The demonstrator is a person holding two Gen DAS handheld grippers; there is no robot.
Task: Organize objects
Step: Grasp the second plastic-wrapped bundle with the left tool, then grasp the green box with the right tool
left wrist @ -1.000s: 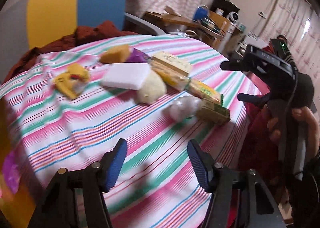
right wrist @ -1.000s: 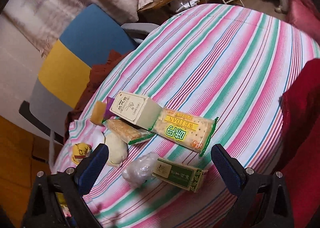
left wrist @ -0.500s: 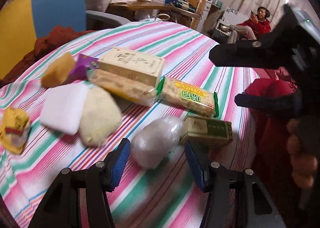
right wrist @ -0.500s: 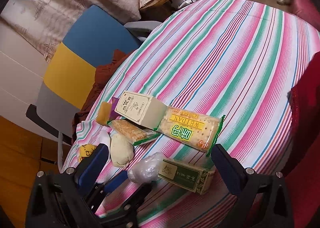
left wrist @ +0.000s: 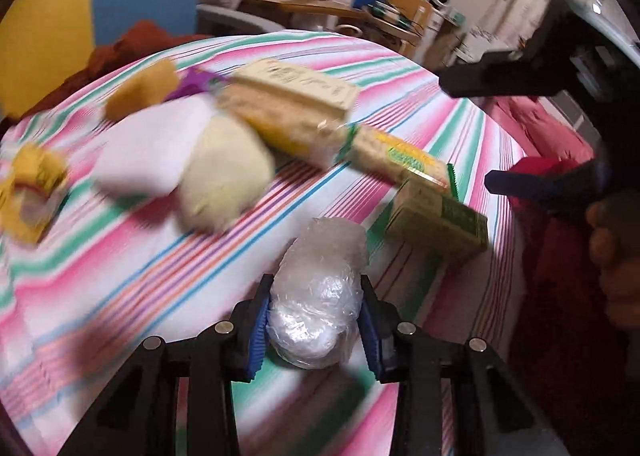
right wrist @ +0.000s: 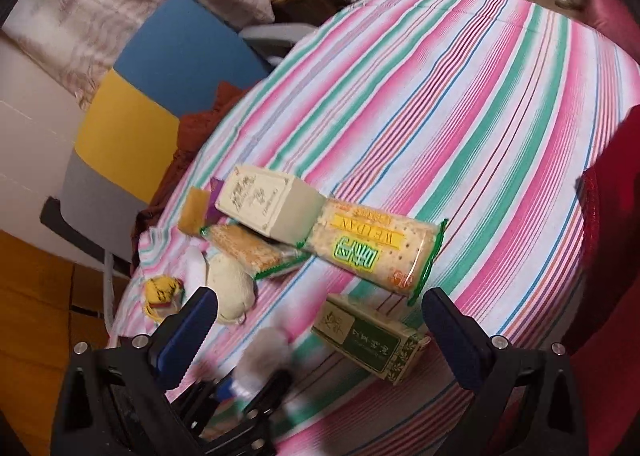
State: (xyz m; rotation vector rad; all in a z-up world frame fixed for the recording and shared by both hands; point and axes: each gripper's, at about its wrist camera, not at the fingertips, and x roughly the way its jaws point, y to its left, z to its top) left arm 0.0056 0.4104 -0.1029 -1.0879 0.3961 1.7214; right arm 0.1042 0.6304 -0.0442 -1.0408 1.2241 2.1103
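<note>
Only our left wrist view shows the left gripper [left wrist: 315, 320], open a second ago, now clamping the plastic-wrapped bundle [left wrist: 320, 292] at the counter [right wrist: 460, 104] edge, while our right gripper [right wrist: 316, 332] hangs wide open, empty.

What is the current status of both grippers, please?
Left gripper shut on plastic-wrapped bundle. Right gripper open, empty. Green box close beside bundle.
</note>
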